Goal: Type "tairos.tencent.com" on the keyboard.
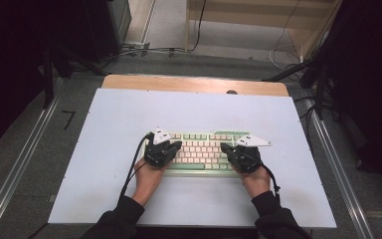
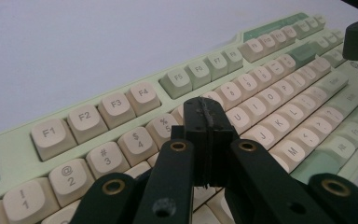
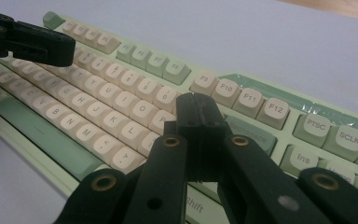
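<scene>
Both grippers, left gripper (image 1: 175,145) and right gripper (image 1: 226,148), are matte black, each topped by a grey three-cornered plate. Brass-coloured pivot bushings sit in the black linkage arms behind the jaws. A black cable (image 1: 132,167) trails from each body back along the wrist. The person wears dark long sleeves (image 1: 124,215), cuffs at the wrists.

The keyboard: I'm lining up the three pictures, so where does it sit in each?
High view: the keyboard lies at the table's middle, between the two grippers.
Left gripper view: it runs from lower left to upper right, behind the shut jaws.
Right gripper view: it runs from upper left to lower right.
Shared landmark: the green space bar.
</scene>
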Demonstrator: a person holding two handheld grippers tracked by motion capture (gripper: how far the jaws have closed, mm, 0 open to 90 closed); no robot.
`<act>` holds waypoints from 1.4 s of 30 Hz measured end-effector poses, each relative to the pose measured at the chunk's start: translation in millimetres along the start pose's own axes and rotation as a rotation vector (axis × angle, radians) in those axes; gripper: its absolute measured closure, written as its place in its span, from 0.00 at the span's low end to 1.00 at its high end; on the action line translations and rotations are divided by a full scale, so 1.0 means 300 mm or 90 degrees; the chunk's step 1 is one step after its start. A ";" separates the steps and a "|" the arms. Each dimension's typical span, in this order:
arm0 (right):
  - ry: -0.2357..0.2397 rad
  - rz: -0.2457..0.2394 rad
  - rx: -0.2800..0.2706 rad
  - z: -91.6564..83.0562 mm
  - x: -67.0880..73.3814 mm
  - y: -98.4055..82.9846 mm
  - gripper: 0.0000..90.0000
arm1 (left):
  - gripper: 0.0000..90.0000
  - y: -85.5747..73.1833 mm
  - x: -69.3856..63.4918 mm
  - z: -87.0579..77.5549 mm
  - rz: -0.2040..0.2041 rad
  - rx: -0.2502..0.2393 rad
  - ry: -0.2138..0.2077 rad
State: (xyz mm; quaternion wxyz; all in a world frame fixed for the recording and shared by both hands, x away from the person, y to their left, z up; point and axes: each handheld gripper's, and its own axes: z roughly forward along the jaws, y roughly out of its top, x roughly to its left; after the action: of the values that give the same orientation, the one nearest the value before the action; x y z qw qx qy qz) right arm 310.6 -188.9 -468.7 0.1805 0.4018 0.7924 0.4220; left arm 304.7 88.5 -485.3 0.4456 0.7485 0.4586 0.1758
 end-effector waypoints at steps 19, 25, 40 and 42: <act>0.009 -0.003 -0.004 -0.001 0.009 0.003 0.98 | 1.00 -0.023 0.064 -0.095 -0.039 -0.017 0.001; 0.010 -0.002 -0.002 0.002 0.009 0.003 0.98 | 1.00 -0.037 0.091 -0.115 -0.051 -0.007 0.010; 0.012 -0.002 0.001 0.008 0.014 0.003 0.98 | 1.00 -0.070 0.119 -0.141 -0.057 0.021 0.035; 0.013 -0.003 0.001 0.009 0.014 0.003 0.98 | 1.00 -0.075 0.122 -0.142 -0.061 0.022 0.034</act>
State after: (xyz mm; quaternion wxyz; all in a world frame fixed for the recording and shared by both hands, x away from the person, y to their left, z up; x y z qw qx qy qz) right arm 310.2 -183.9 -469.4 0.1734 0.3955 0.7956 0.4249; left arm 283.1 144.9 -486.1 0.4282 0.7283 0.5084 0.1665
